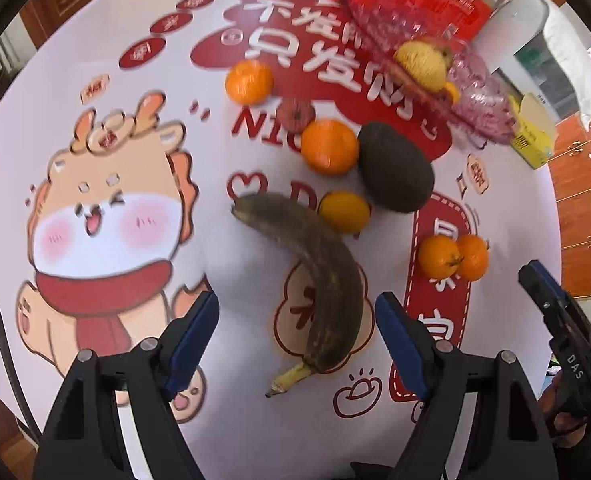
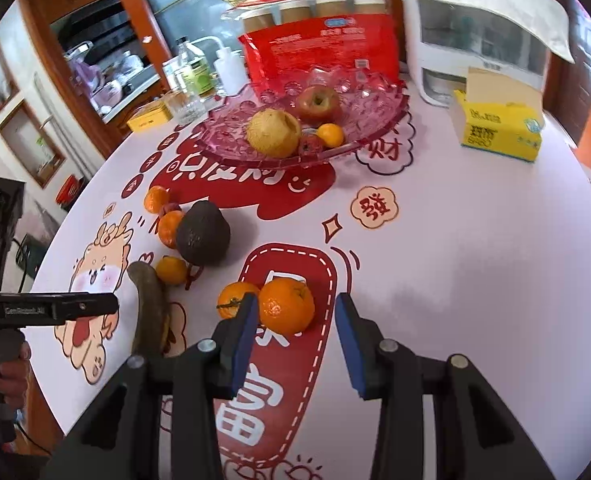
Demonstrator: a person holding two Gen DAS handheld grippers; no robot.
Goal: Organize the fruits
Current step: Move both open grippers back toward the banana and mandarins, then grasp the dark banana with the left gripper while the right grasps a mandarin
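Observation:
A browned banana (image 1: 319,280) lies on the table, its stem end between the fingers of my open, empty left gripper (image 1: 297,316). Beyond it lie a dark avocado (image 1: 395,168), several oranges (image 1: 329,146) and a small red fruit (image 1: 295,114). Two oranges (image 1: 453,256) lie to the right. My right gripper (image 2: 293,314) is open and empty, with one of these oranges (image 2: 285,304) just ahead between the fingertips. A pink glass fruit bowl (image 2: 359,136) at the back holds a pear (image 2: 273,132), an apple (image 2: 319,102) and a small orange (image 2: 330,135).
A red package (image 2: 319,56) stands behind the bowl. A yellow tissue box (image 2: 499,128) and a white appliance (image 2: 475,36) stand at the back right. Bottles and a glass (image 2: 183,106) stand at the back left. The table carries a printed cartoon cloth (image 1: 107,216).

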